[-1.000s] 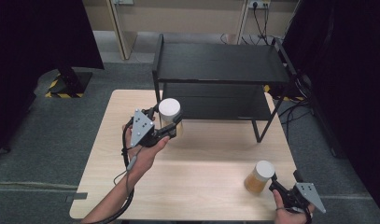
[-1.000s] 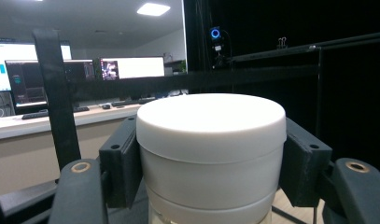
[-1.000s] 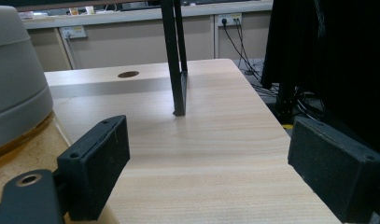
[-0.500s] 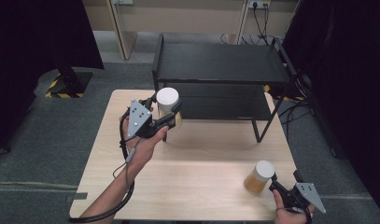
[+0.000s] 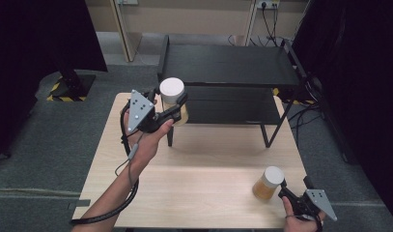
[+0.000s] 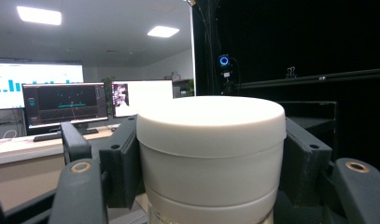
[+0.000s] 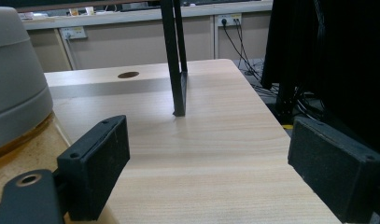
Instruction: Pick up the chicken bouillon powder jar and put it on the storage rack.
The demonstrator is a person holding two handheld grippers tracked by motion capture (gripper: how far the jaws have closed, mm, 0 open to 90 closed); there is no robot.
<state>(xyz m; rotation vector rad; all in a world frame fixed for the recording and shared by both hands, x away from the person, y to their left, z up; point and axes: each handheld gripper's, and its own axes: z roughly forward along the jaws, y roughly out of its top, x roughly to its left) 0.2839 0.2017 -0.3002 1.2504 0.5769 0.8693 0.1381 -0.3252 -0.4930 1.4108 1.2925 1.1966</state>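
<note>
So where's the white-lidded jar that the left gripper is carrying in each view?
High view: jar left of centre, lifted in the left gripper, at the black shelf's left end.
Left gripper view: jar centre, between the jaws.
Right gripper view: not that jar.
Shared landmark: the black shelf.

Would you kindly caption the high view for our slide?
Left gripper lifts a white-lidded jar beside the black shelf; right gripper rests open.

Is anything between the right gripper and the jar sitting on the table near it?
Nothing visible. The right gripper is open right beside the white-lidded jar, which sits just off its left jaw, with bare table around them.
</note>
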